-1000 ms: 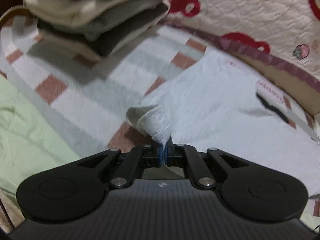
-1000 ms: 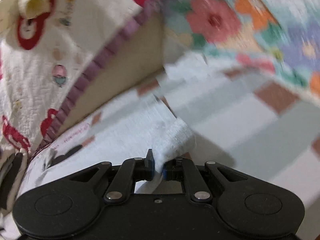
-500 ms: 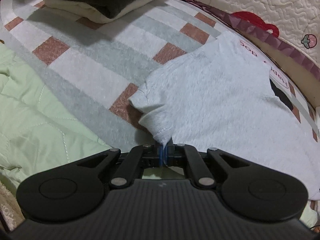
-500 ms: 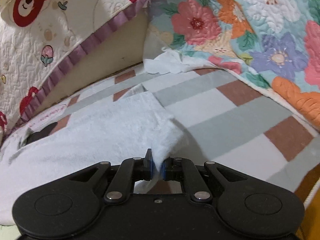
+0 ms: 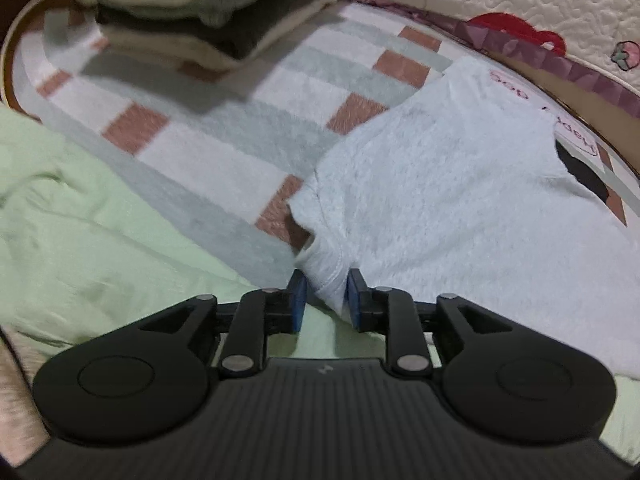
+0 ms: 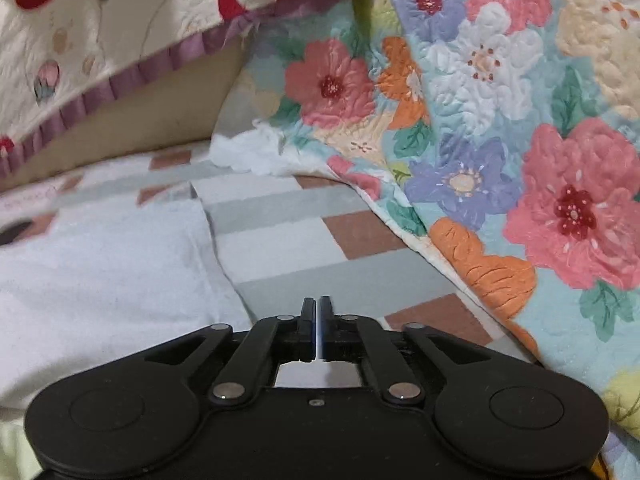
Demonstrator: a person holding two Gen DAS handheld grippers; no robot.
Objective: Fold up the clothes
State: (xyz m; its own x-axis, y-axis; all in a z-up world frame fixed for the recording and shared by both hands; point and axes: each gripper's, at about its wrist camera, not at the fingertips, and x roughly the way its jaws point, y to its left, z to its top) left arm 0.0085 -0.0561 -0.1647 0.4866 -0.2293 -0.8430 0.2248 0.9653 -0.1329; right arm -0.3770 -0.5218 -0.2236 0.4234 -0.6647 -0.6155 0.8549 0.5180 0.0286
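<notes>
A pale grey-white T-shirt (image 5: 440, 200) lies spread on a checked blanket (image 5: 224, 136), with pink lettering and a black print near its far edge. My left gripper (image 5: 326, 292) is open, and the shirt's sleeve hem lies loose between its blue pads. In the right wrist view the same shirt (image 6: 100, 272) lies at the left. My right gripper (image 6: 319, 320) is shut and empty, over the checked blanket (image 6: 288, 240) just right of the shirt's edge.
A stack of folded clothes (image 5: 208, 12) sits at the far left. A light green quilt (image 5: 80, 216) lies at the near left. A cream quilt with red figures (image 5: 540, 8) rises behind. A floral quilt (image 6: 500, 140) lies along the right.
My left gripper has opened and let go of the sleeve, which has dropped flat. My right gripper has let go of the shirt's corner, shut, and moved right off the shirt.
</notes>
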